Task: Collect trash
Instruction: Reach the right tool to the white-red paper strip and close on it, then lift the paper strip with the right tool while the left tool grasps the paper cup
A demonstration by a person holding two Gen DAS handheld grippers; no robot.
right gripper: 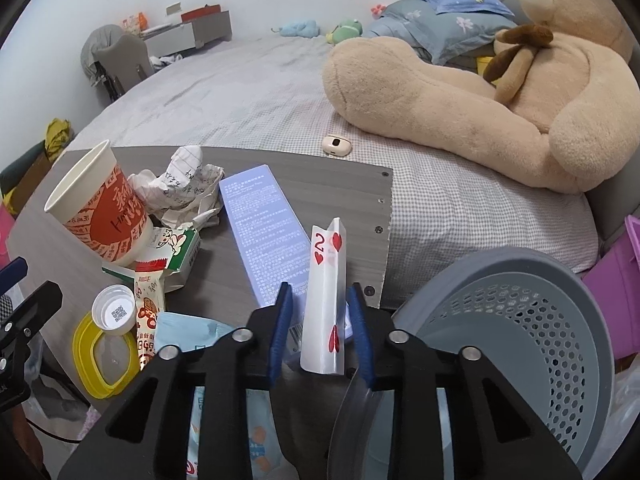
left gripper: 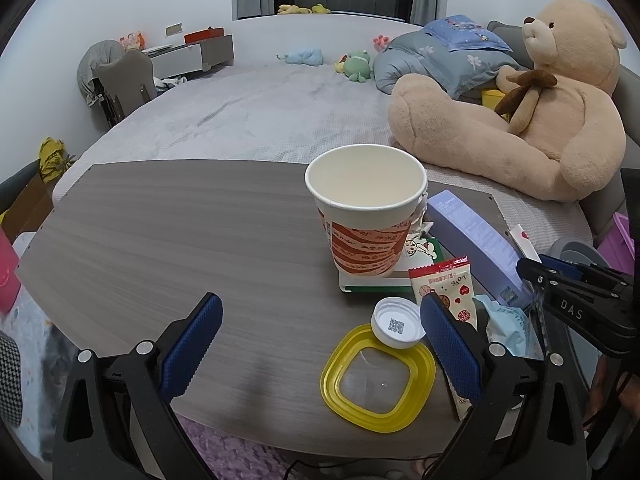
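On the table (right gripper: pixel 352 200): one paper cup (right gripper: pixel 100 216), one card (right gripper: pixel 326 292) in right tool (right gripper: pixel 320 312).

Soft, even indoor light fills both views, with a cool grey cast. Shadows are faint; the paper cup (left gripper: pixel 366 210) throws almost none on the table (left gripper: pixel 180 232). Focus is sharp centrally. Fisheye bending curves straight edges, and dark vignetting fills the corners, strongest at 10 and 2 o'clock.

The playing card (right gripper: pixel 324 300) shows a red "2" with hearts. The snack packet (left gripper: pixel 448 288) reads "LOVE". The right gripper (left gripper: pixel 536 276), at three o'clock, bears "DAS".
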